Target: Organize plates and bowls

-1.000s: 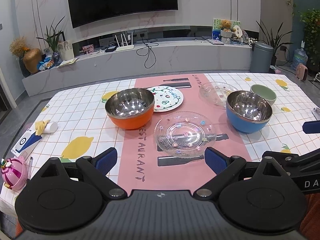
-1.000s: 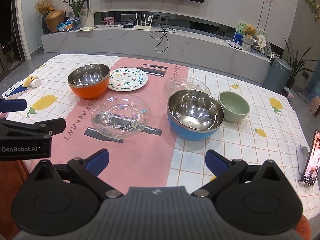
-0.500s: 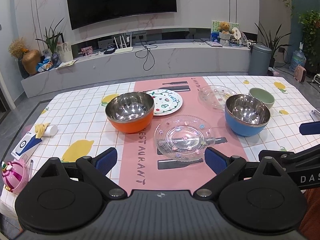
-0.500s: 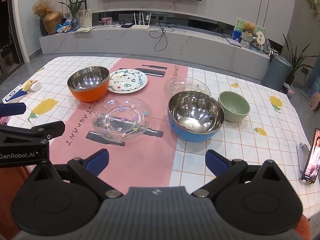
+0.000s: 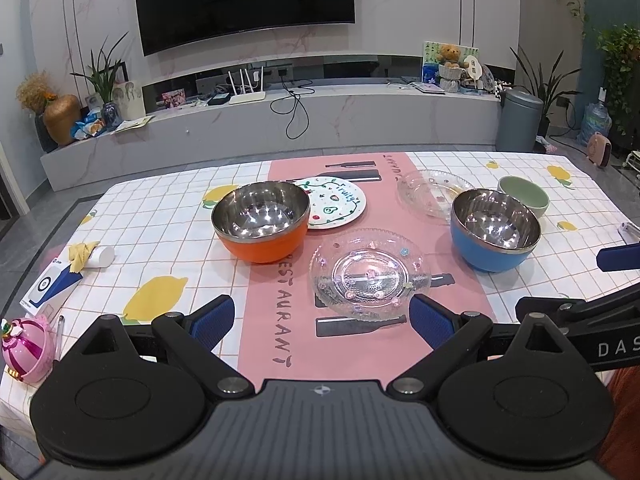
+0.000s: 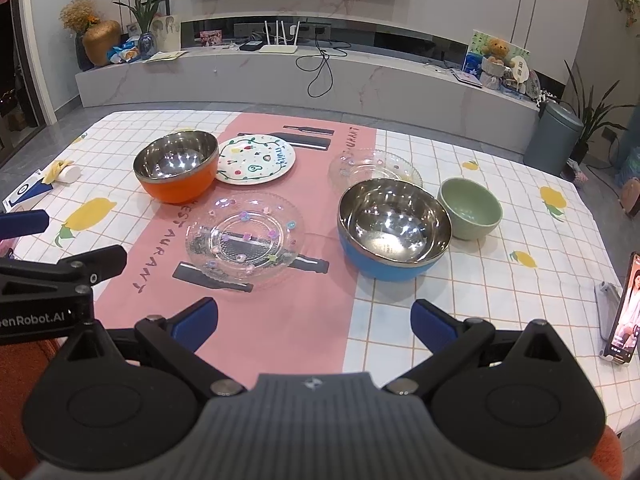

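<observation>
The left tool (image 5: 320,318) hangs over the near edge of the surface (image 5: 160,216) with its blue-padded fingers (image 5: 212,320) spread wide and nothing between them. The right tool (image 6: 314,320) is the same: fingers (image 6: 434,326) wide apart, holding nothing, above the near edge.

Just ahead of the left tool, on the pink runner (image 5: 360,352), lies a clear glass plate (image 5: 370,274) with small coloured flowers. To its left and slightly farther stands an orange bowl (image 5: 262,222) with a shiny steel inside. To the right of the plate, on the border of the runner and the checked cloth, stands a blue bowl (image 6: 394,228), also steel inside, nearest to the right tool.

Behind the orange bowl and partly hidden by it lies a white plate (image 5: 338,202) painted with fruit and a green vine. Behind the blue bowl lies a second clear glass plate (image 6: 374,166), its near rim hidden by the bowl. A small green bowl (image 6: 470,208) sits just beside the blue bowl on its far right.

A phone (image 6: 626,310) stands propped at the right edge of the surface. At the left edge are a pink toy (image 5: 26,350), a blue and white box (image 5: 50,286) and a small white cup (image 5: 102,256) on its side.
</observation>
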Tool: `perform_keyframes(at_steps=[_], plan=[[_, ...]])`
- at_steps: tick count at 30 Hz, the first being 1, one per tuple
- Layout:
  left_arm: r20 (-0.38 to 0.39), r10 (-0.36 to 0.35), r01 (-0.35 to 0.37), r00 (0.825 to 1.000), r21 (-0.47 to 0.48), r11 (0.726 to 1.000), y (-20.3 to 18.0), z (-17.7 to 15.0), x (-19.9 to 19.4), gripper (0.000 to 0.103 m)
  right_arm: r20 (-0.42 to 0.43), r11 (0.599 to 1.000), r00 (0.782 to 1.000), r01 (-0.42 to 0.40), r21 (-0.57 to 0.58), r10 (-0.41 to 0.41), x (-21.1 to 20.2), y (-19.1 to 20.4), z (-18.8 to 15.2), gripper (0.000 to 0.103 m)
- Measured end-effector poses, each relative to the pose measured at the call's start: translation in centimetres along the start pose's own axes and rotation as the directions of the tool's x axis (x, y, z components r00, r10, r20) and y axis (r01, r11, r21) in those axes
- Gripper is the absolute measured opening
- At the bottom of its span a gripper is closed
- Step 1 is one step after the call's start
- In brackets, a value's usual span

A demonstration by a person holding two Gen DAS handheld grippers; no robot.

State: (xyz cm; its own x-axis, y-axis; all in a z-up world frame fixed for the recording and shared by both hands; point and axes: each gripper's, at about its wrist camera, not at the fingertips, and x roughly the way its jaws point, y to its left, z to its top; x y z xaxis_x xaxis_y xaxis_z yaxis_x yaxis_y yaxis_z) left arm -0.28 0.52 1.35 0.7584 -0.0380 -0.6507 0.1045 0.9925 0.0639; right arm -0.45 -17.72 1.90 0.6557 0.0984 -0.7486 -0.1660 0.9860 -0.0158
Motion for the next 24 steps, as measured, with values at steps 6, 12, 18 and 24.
perform_keyframes(at_steps=[6, 12, 18, 24], plan=[[-0.003, 0.0, 0.0, 1.0, -0.005, 1.0, 0.03, -0.23, 0.05, 0.103, -0.002, 1.0, 1.0, 0.011, 0.01, -0.011, 0.16, -0.32, -0.27, 0.1], [-0.001, -0.004, 0.004, 1.0, -0.006, 1.0, -0.09, -0.37, -0.03, 0.103, -0.005, 1.0, 1.0, 0.013, 0.021, -0.012, 0.19, -0.62, -0.59, 0.1], [-0.001, -0.007, 0.007, 1.0, -0.005, 1.0, -0.23, -0.38, -0.09, 0.103, -0.006, 1.0, 1.0, 0.014, 0.025, -0.014, 0.27, -0.69, -0.65, 0.1], [-0.001, -0.008, 0.008, 1.0, -0.005, 1.0, -0.42, -0.4, -0.1, 0.103, -0.005, 0.999, 1.0, 0.013, 0.034, -0.013, 0.33, -1.01, -0.73, 0.1]])
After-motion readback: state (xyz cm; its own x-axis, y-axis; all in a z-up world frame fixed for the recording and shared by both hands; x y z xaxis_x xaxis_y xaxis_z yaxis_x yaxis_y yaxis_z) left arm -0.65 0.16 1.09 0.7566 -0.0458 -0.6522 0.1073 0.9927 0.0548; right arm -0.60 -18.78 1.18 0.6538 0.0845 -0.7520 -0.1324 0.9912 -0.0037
